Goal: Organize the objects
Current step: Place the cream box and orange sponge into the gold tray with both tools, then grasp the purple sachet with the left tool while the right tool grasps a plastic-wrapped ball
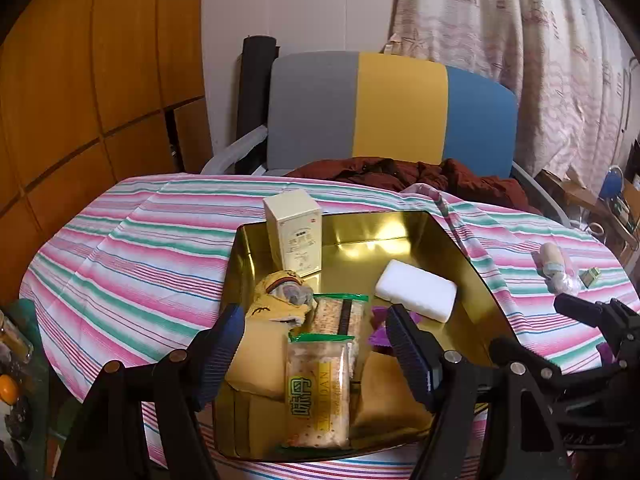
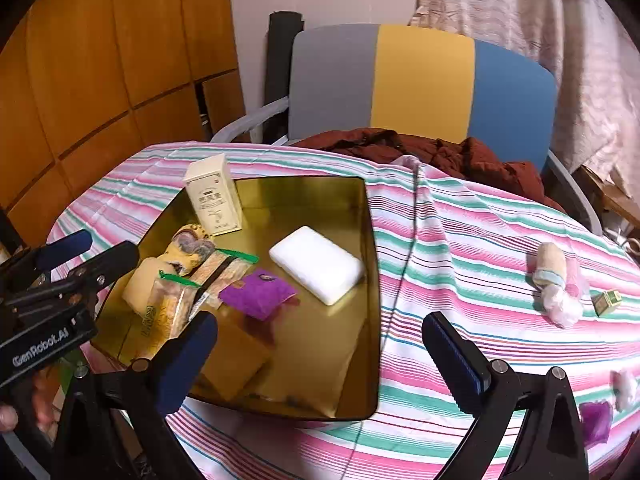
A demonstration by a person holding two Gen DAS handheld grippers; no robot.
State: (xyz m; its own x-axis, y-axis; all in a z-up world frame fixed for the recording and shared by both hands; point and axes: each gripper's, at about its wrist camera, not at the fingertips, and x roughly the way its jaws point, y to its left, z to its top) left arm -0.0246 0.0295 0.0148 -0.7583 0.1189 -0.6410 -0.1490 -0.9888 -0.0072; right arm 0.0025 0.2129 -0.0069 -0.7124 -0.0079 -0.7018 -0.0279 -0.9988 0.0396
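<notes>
The gold tray sits mid-surface and already holds a cream box at its 11 o'clock corner, a white block at centre, a purple pouch and cracker packets towards 7 o'clock. On the striped cloth at 3 o'clock, well apart from the tray, lie a wrapped roll and a small green item, possibly a box. The right gripper and left gripper both have fingers spread wide, empty. Best next: swing the right gripper towards 3 o'clock, straddle the roll across its narrow width, and close gently.
</notes>
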